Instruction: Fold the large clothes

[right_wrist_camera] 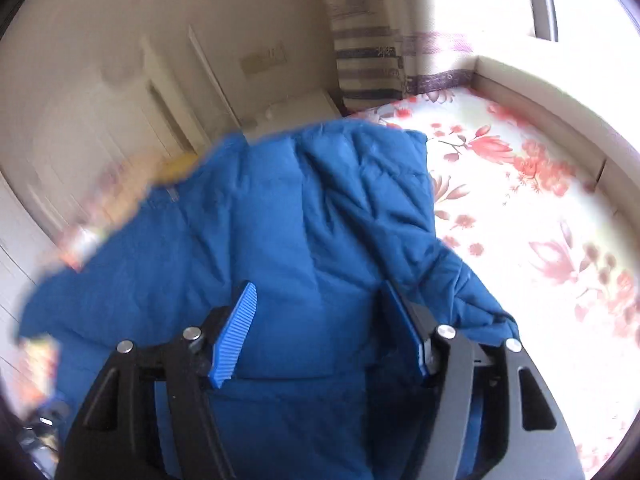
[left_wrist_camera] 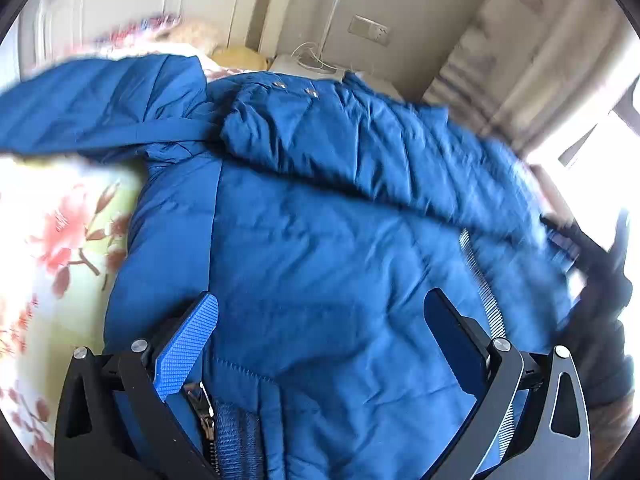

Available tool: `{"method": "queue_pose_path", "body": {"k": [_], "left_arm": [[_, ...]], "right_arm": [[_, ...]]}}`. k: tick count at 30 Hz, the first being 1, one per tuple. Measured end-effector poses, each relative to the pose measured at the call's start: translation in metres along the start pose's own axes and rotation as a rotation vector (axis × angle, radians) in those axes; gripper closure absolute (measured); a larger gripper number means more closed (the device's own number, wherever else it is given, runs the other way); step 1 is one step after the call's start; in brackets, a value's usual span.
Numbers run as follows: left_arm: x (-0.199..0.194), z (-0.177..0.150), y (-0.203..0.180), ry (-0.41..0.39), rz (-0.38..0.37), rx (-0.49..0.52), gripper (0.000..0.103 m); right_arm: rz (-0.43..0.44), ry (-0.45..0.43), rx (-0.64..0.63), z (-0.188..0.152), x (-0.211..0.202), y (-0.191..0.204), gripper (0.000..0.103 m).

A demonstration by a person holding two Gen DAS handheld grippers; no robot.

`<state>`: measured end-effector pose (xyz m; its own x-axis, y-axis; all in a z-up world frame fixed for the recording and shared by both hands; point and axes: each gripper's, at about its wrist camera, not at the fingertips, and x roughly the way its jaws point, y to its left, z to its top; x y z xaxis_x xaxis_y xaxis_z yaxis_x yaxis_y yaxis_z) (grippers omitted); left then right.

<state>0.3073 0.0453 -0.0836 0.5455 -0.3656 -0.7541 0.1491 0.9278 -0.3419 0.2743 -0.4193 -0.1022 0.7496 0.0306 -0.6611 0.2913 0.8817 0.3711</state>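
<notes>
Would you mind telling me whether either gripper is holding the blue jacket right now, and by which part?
Nothing is held. The left gripper and right gripper both have their fingers spread apart above the blue jacket, with no fabric pinched between them.

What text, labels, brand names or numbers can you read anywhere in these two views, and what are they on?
None can be read.
Blue jacket: no label or brand shows; the small metal snaps near the collar are too blurred to tell if anything is stamped on them.
Wall socket: no legible marking.
Curtain: a stripe pattern only, blurred.
Floral sheet: flowers, no words.
</notes>
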Motion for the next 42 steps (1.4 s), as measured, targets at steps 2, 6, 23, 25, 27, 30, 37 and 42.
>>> {"method": "queue_pose_path", "body": {"k": [2,6,23,25,27,30,37,42], "left_arm": [[-0.004,0.024,0.012,-0.009,-0.013,-0.067,0.004],[0.004,0.071,0.024,-0.089,0.135,-0.034,0.009],[-0.029,0.042,-0.001,-0.210,0.061,0.001,0.088],[-0.012,0.035,0.003,-0.144,0.135,0.035,0.087],[0.015,0.036,0.019,-0.059,0.203,0.021,0.087],[0.007,0.041,0.033,-0.051,0.175,-0.052,0.086],[-0.015,0.057,-0.030,-0.178,0.228,0.184,0.082],[0.058,0.051,-0.025,-0.020,0.270,0.223,0.079]], "right_arm": [[0.051,-0.002,0.051,-0.001,0.008,-0.012,0.037],[0.132,-0.031,0.137,-0.003,0.014,-0.029,0.038],[0.130,-0.040,0.135,-0.003,0.008,-0.012,0.037],[0.126,-0.038,0.132,-0.003,0.009,-0.012,0.037],[0.122,-0.038,0.128,-0.002,0.009,-0.012,0.037],[0.118,-0.039,0.126,-0.002,0.008,-0.012,0.037],[0.019,-0.073,0.043,-0.003,0.004,0.003,0.042],[-0.013,-0.083,-0.141,-0.007,0.002,0.035,0.062]]}}
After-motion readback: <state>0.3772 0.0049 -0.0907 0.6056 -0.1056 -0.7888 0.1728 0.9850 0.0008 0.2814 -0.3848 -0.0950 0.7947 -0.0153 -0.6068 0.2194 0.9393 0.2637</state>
